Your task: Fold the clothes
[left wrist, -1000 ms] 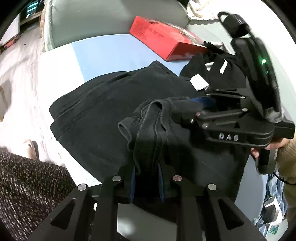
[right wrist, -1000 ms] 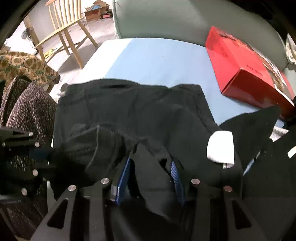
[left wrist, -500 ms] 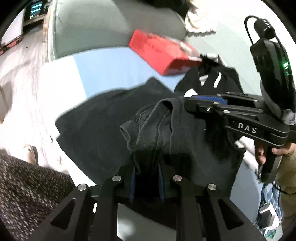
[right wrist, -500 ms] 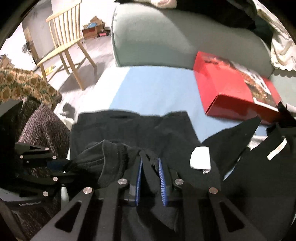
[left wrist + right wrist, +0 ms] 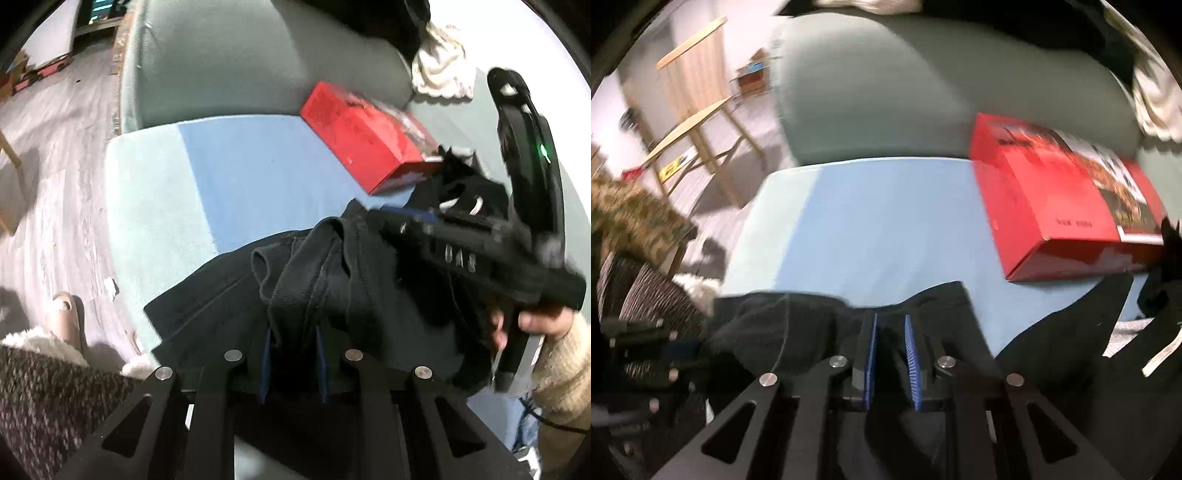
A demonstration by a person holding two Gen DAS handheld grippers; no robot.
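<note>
A black garment (image 5: 229,295) lies on the light blue cushion (image 5: 258,173), its near edge bunched and raised. In the left wrist view my left gripper (image 5: 291,354) is shut on a thick fold of that edge. To its right, the right gripper (image 5: 410,225) is held by a hand (image 5: 535,321) and bites the same edge. In the right wrist view my right gripper (image 5: 890,354) has its blue pads (image 5: 870,354) close together with the black garment (image 5: 798,325) pinched between them. The left gripper's body (image 5: 646,350) shows blurred at the left edge; its fingertips cannot be made out.
A red box (image 5: 1063,206) rests on the cushion's far right, against the grey-green sofa back (image 5: 923,103). More black clothing (image 5: 1108,350) lies right of the garment. A wooden chair (image 5: 701,122) stands on the floor to the left. White cloth (image 5: 439,70) sits behind the box.
The right gripper's jaws closed from wide onto the fabric. Both grippers rose and drew the garment's edge toward the near side, baring more blue cushion.
</note>
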